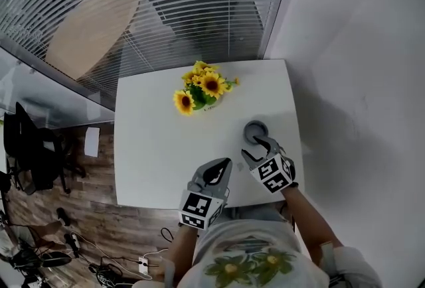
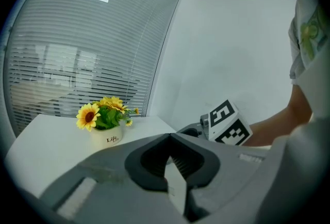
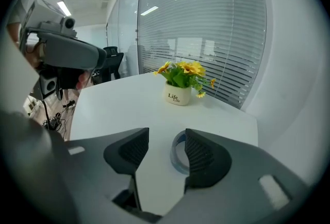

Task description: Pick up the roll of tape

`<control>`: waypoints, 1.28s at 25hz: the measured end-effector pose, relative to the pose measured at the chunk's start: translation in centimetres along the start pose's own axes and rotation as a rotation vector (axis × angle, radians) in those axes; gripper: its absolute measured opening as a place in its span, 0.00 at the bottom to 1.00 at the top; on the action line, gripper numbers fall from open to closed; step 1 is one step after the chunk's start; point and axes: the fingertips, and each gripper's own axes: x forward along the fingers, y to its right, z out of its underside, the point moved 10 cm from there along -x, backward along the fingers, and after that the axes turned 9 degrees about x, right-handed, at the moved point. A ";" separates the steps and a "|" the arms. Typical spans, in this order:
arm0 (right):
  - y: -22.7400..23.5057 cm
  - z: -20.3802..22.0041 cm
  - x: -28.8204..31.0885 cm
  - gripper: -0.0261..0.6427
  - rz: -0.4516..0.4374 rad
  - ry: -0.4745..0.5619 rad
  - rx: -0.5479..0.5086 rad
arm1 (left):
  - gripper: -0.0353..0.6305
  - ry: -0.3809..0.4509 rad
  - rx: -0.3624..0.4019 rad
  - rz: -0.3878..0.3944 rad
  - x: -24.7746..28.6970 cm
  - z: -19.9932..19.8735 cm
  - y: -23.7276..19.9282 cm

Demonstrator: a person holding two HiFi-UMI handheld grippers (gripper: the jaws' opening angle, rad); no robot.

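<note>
The grey roll of tape [image 1: 255, 129] lies flat on the white table [image 1: 153, 147], toward its right side. My right gripper [image 1: 257, 149] hovers just at the near side of the roll and is open. In the right gripper view the roll [image 3: 177, 154] shows between the jaws, close against the right pad and partly hidden behind it. The pads do not press on it. My left gripper [image 1: 222, 167] is over the table's near edge, left of the right one. Its jaws meet at the tips with nothing in them [image 2: 170, 136]. The right gripper's marker cube [image 2: 229, 122] shows in the left gripper view.
A white pot of sunflowers [image 1: 202, 91] stands at the table's far middle [image 3: 179, 91]. Window blinds [image 1: 172, 8] run behind the table and a white wall [image 1: 358, 68] stands at the right. Chairs and cables lie on the wooden floor [image 1: 40, 167] at the left.
</note>
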 end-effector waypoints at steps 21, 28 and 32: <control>2.0 1.8 5.8 0.31 -0.071 -0.250 -0.098 | 0.06 -0.041 -0.036 -0.088 0.4 1.0 -3.0; 1.5 2.4 6.8 0.25 -0.052 -0.307 -0.188 | 0.06 -0.055 -0.054 -0.109 0.0 1.6 -3.8; 1.6 2.4 6.8 0.13 -0.001 -0.298 -0.212 | 0.06 -0.062 -0.053 -0.115 0.0 1.9 -4.2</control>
